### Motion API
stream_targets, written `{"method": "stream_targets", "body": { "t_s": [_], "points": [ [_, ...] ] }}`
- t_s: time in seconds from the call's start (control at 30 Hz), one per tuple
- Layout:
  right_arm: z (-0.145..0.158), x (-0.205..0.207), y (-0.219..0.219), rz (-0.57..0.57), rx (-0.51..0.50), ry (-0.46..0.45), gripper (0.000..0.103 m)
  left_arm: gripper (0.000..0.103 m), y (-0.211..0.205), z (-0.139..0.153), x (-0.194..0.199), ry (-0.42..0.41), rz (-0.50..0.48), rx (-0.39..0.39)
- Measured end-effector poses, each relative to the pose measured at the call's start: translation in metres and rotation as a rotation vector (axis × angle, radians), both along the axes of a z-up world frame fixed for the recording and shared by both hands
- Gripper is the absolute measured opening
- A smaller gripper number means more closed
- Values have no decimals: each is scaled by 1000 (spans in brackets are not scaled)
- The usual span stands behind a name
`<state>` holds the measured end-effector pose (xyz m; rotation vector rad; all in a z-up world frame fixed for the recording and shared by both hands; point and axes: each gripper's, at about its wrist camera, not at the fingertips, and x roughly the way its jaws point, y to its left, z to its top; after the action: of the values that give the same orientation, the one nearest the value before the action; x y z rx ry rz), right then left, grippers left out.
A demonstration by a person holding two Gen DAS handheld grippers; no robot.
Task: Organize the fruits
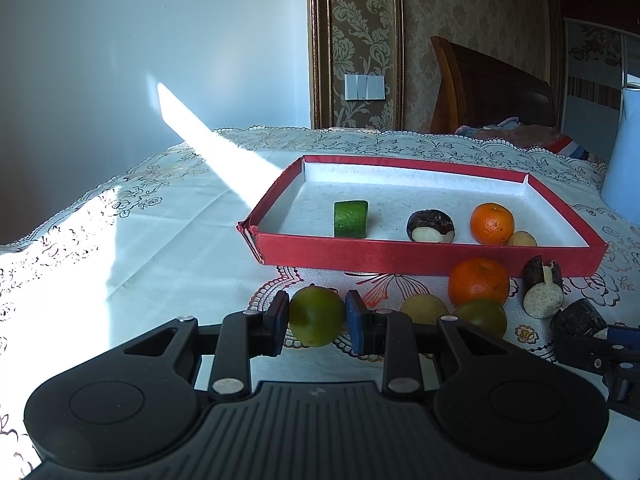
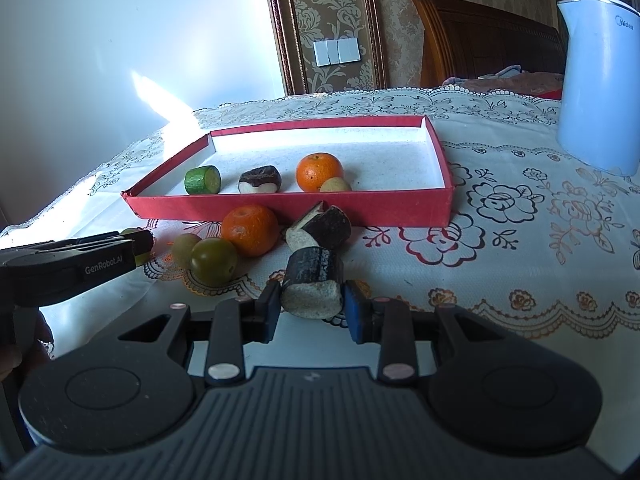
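Risk on both sides at once: left gripper (image 1: 317, 317) clamped on a round green fruit (image 1: 316, 315), right gripper (image 2: 311, 306) clamped on a dark-skinned chunk (image 2: 314, 282) with a pale cut face, both low over the tablecloth (image 2: 520, 280), just short of the red tray (image 2: 288, 210). Smooth round fruit, narrow pads: likely to squirt out on the lift. Near wall to clear; a low carry clips it, shoves the tray. Loose orange (image 2: 250, 229) and second green fruit (image 2: 213, 260) close between the two, easily knocked rolling. Already in the tray: cucumber piece (image 2: 203, 179), another orange (image 2: 319, 171).
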<state>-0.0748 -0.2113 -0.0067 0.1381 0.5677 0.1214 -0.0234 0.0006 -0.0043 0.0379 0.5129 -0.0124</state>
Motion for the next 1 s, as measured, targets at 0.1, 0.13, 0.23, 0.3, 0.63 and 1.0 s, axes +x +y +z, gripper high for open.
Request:
{"method": "stream_targets", "body": {
  "t_s": [0.1,0.13,0.23,0.3,0.63,1.0],
  "points": [
    [1,-1,1,-1,-4,-6,32,29,0,0,0,0,0,-1],
    [1,-2,1,0,-7,-9,32,29,0,0,0,1,0,-1],
    [1,-2,1,0,-6,-10,32,29,-1,0,1,2,0,6],
    [1,-2,1,1,-4,-13,32,29,-2,0,1,2,0,8],
    [2,-4,0,0,5,-24,32,29,0,1,0,-5,4,1],
    [5,-6,0,14,12,-41,32,29,4,7,-3,-35,2,-3]
  ]
}}
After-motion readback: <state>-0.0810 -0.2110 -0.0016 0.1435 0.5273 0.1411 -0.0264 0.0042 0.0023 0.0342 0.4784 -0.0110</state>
